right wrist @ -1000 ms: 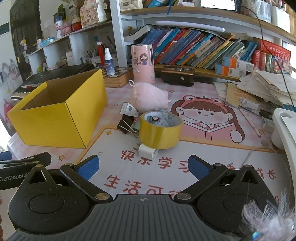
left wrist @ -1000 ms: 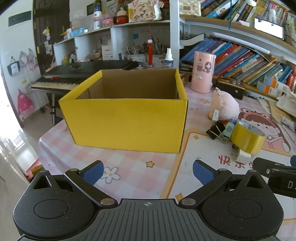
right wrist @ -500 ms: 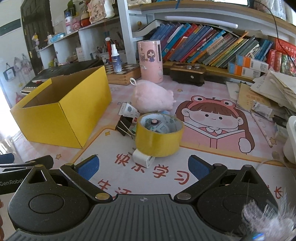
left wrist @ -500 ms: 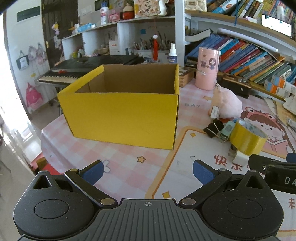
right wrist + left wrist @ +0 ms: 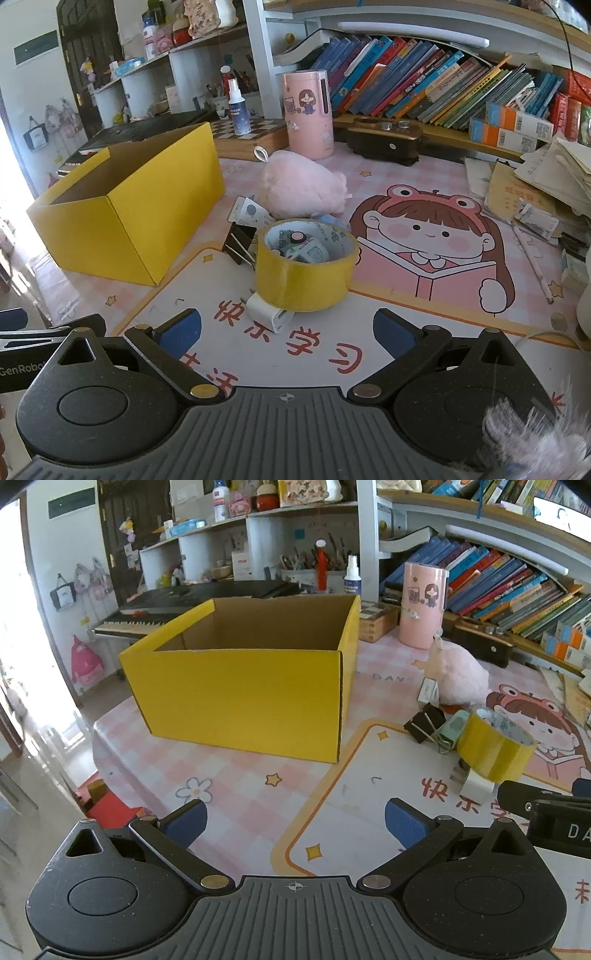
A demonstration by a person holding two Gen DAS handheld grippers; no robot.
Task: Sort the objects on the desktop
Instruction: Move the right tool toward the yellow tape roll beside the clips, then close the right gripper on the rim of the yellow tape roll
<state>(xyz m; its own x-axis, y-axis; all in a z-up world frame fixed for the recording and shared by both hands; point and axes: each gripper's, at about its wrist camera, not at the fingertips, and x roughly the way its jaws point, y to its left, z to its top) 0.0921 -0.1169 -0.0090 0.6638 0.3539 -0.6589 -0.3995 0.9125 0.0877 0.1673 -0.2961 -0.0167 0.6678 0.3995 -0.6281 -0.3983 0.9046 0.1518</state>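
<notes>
An open yellow cardboard box (image 5: 243,698) stands empty on the table; it also shows in the right wrist view (image 5: 125,221). A yellow tape roll (image 5: 304,266) lies right of it, with small items inside, a white charger plug (image 5: 269,315) at its front, black binder clips (image 5: 240,243) on its left and a pink plush toy (image 5: 299,190) behind. The tape roll also shows in the left wrist view (image 5: 493,747). My left gripper (image 5: 293,821) is open and empty in front of the box. My right gripper (image 5: 286,332) is open and empty just in front of the tape roll.
A pink cylinder (image 5: 306,114) and a dark wooden box (image 5: 384,142) stand at the back before a row of books (image 5: 424,88). Loose papers (image 5: 546,192) pile at the right. The table edge (image 5: 99,746) drops off left of the box. A keyboard piano (image 5: 166,609) stands behind.
Both grippers have pulled back and risen a little; the box looks smaller in the left wrist view. The right gripper has moved in toward the tape roll. Both stay open.
</notes>
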